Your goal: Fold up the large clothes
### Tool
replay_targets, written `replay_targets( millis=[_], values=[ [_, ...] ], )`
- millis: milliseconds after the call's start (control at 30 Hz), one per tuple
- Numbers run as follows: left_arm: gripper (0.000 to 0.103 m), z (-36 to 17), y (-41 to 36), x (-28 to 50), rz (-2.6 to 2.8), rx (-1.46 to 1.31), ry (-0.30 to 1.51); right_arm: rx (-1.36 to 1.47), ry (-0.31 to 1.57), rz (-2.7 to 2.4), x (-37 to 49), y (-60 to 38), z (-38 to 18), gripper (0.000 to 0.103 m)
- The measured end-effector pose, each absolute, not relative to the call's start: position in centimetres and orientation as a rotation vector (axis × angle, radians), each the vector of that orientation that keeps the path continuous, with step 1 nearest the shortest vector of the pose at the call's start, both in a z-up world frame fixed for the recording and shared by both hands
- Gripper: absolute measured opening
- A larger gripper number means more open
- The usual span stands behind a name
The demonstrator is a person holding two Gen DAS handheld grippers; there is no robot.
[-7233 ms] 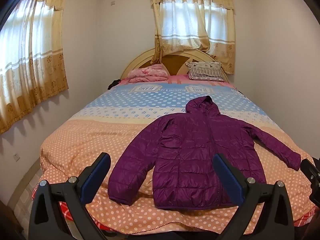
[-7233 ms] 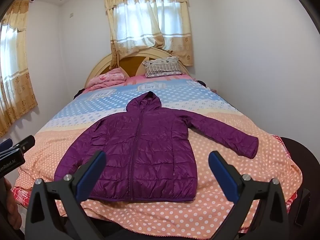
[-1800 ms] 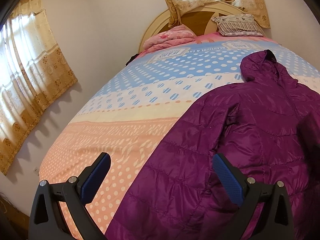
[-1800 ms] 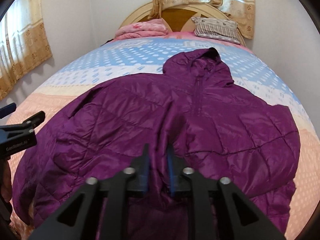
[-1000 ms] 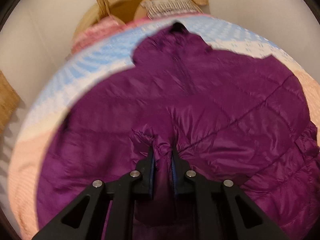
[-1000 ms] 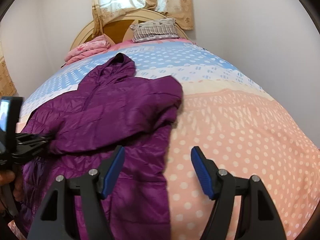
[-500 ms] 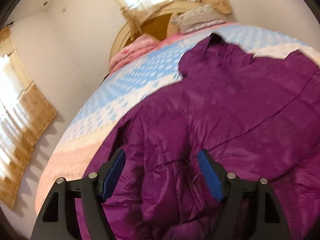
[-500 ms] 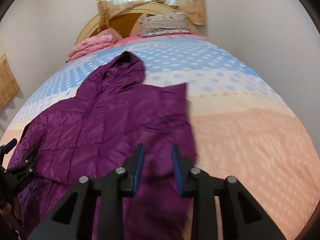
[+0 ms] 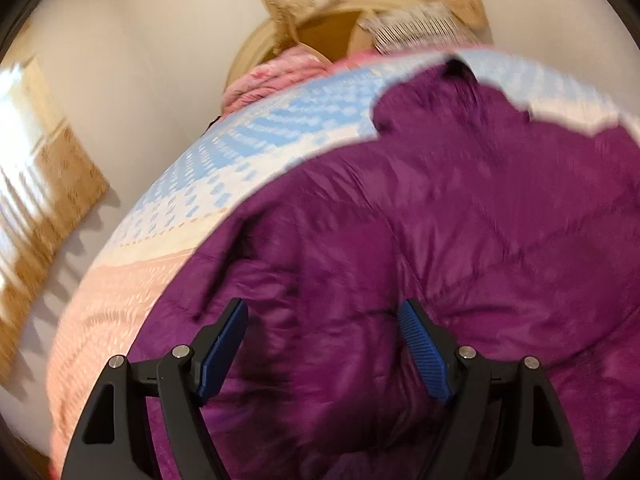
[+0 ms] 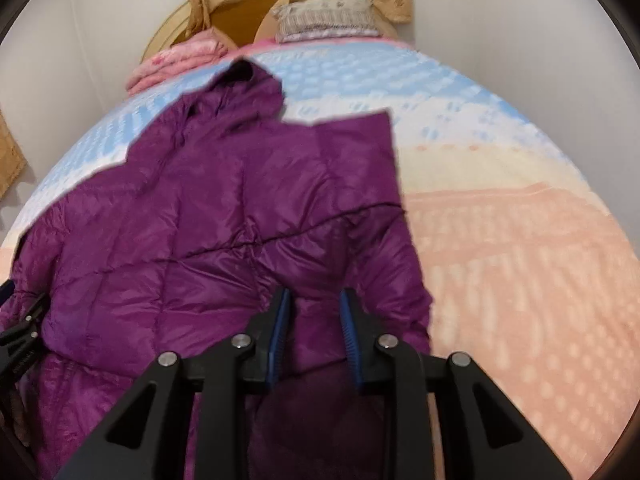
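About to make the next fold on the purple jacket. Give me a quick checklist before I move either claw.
1. Right claw grips the purple puffer jacket: ok, fabric pinched between its pads.
2. Left claw free: ok, jaws opening, pads off the fabric below.
3. Jacket side near the right claw folded inward: ok, straight edge.
4. Hood flat, toward the headboard: ok.
5. Opposite side's fold: cannot tell, blurred.
6. Hem on the bedspread: cannot tell, hidden behind the claws.

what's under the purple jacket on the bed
The jacket lies on the dotted bedspread, peach near the camera, blue toward the pillows. The sleeves look folded over the body, so the front and zipper beneath are covered, as is the bedspread under it.
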State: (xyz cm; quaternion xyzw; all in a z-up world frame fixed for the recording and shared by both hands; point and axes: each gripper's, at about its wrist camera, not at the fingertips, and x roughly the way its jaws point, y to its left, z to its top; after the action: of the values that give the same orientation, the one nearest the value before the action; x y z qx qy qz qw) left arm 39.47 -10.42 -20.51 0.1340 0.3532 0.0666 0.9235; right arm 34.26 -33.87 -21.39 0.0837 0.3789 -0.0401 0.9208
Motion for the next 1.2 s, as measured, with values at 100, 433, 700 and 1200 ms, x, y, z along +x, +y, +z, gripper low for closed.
replay_targets(
  millis=[100, 433, 700, 1200],
  values=[
    [0.086, -19.5, -9.8, 39.8, 0.137, 0.224, 0.695, 0.169, 0.717, -0.074, 34.3, -33.1, -19.6, 0.034],
    [0.09, -23.5, -10.7, 42.2, 0.161, 0.29, 0.805, 0.176, 0.842, -0.042, 37.3, -32.5, -24.6, 0.033],
    [0.091, -21.9, -9.7, 41.4, 0.186, 0.287, 0.77, 0.085, 0.867, -0.071, 37.6, -31.3, -24.3, 0.034],
    [0.091, -19.5, 10.4, 27.3, 0.368, 0.219, 0.819, 0.075, 0.744, 0.055, 25.2, -26.3, -19.9, 0.085]
  ],
)
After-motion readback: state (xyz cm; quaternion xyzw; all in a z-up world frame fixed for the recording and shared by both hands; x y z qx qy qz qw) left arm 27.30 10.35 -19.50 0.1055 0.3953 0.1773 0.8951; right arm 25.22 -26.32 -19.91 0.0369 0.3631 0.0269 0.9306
